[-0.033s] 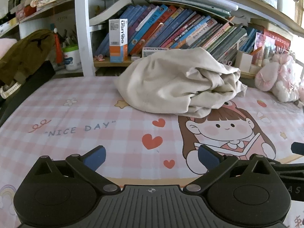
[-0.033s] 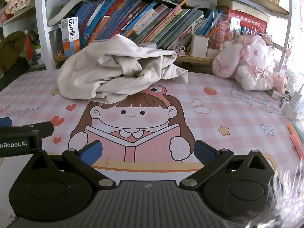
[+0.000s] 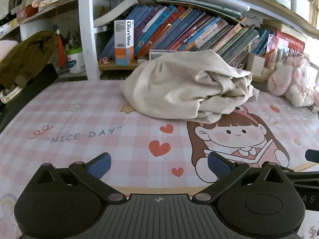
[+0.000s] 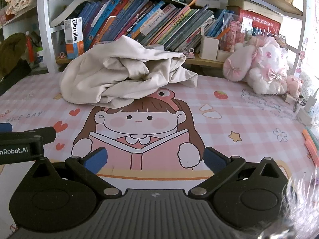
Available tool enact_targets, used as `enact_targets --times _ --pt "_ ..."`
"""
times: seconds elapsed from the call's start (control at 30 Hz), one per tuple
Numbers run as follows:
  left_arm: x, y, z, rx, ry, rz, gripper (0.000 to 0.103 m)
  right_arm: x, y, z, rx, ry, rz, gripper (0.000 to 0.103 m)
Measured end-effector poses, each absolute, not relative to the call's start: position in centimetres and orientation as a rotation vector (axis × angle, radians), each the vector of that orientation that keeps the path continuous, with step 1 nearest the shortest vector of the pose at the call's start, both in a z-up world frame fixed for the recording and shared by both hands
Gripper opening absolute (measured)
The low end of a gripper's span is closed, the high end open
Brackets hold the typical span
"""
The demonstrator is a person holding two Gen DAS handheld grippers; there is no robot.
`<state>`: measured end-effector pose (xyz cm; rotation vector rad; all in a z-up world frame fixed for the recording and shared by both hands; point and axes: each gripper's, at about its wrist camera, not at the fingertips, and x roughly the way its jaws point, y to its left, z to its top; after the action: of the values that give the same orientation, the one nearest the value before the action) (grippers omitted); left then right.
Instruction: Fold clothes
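Left tongs and right tongs: both spread wide, empty, unchanged from the prior frame. One cream garment, crumpled, unmoved, lies at the surface's far edge, below the bookshelf.

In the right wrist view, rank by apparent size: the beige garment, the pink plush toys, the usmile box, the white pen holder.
1. beige garment
2. pink plush toys
3. usmile box
4. white pen holder

Box and pen holder look close; fisheye distortion leaves that order unsure.
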<state>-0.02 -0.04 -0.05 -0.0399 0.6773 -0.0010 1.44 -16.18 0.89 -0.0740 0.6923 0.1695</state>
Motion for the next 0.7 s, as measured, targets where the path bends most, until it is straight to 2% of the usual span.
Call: enact_targets --times 0.7 --pt "-0.2 -0.3 -0.2 -0.032 0.691 0.108 0.103 1.4 -16.2 0.9 -0.073 0.691 0.169 0.103"
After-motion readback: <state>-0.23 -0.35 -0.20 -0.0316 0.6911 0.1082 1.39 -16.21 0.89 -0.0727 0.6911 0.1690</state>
